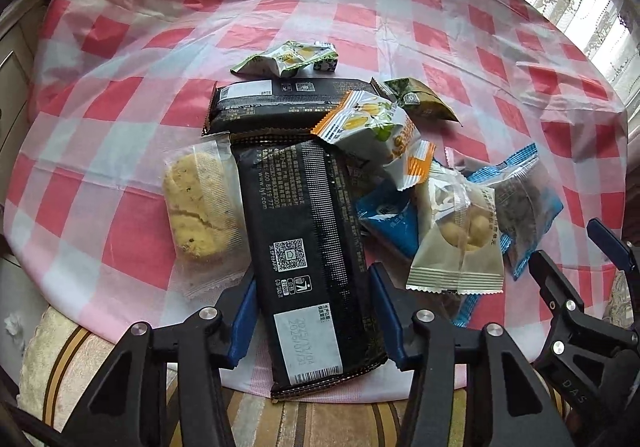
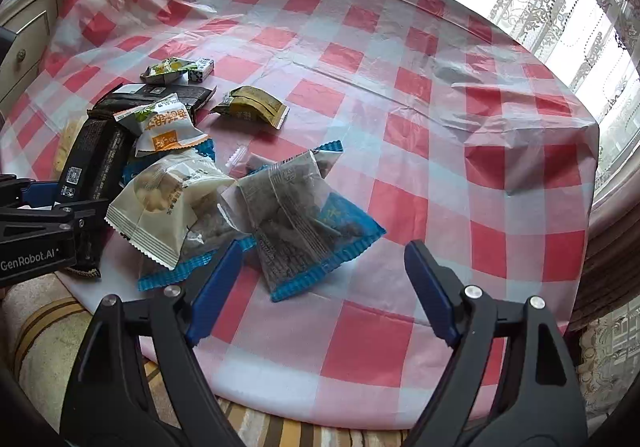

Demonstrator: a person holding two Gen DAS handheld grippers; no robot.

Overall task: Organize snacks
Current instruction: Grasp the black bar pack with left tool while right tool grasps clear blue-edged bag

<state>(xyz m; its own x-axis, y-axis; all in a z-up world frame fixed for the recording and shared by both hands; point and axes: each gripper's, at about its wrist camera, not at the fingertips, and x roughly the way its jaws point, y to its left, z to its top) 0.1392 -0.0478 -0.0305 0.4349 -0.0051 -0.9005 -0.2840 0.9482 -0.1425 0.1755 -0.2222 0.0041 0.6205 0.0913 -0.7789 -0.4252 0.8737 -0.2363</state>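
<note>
Because the snacks lie heaped near the front edge of the checked worktop [image 1: 400, 7], both grippers reach them easily. From its own view the left gripper [image 1: 312, 311] has its pads against the sides of the long black packet [image 1: 304, 247], seemingly gripping it to pull it off the pile, while the right gripper [image 2: 320, 287] hangs open, empty, before the blue-edged sachet [image 2: 304, 223]. Whatever lies beneath the heap is hidden.
</note>
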